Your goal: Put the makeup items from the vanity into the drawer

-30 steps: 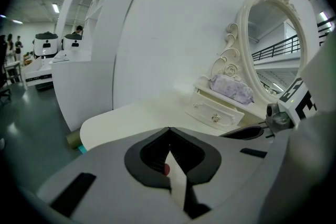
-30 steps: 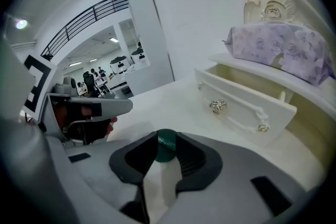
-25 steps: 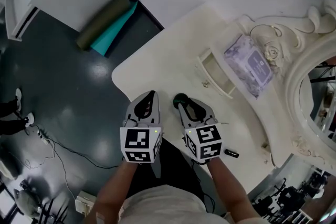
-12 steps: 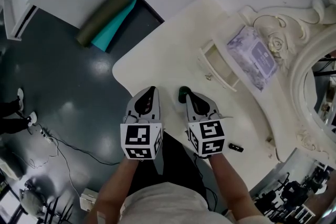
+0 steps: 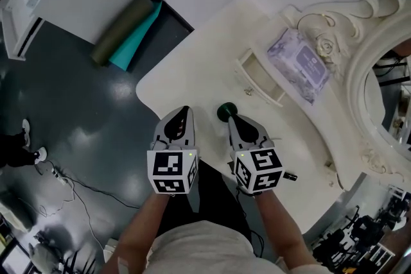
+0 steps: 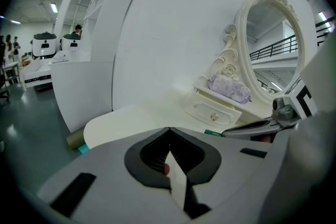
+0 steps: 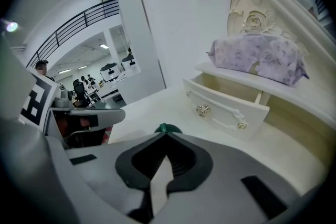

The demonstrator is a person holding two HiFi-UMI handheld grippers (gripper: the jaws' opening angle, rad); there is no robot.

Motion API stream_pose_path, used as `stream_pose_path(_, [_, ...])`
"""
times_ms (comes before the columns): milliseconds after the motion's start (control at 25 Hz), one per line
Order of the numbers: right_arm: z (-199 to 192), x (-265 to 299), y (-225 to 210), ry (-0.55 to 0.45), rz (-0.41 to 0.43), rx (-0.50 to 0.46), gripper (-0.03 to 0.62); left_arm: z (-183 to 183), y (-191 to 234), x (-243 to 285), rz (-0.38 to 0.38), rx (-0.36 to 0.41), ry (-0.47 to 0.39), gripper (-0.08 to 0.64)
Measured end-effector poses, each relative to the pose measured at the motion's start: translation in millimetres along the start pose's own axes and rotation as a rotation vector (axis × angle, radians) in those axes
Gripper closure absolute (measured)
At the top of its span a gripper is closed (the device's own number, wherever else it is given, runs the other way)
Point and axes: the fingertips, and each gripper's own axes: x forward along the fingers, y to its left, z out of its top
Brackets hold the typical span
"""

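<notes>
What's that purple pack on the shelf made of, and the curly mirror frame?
The purple pack looks like soft plastic film: it crinkles and sags at the ends. The mirror frame looks like carved wood or moulded resin painted glossy cream; the paint hides which.

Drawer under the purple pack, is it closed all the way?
No, the drawer is pulled out, and you can see down into it.
</notes>
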Motion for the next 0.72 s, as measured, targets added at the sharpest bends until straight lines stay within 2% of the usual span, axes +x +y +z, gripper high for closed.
stream_pose_path(440, [32, -42, -11, -0.098, -0.044, 0.130, 0.574, 31, -28, -6, -0.086, 0.070, -0.031, 0.557])
stream_pose_path(720, [56, -61, -28, -0.154, -0.089, 0.180, 0.574, 54, -44, -8, -0.135, 0.123, -0.053, 0.557])
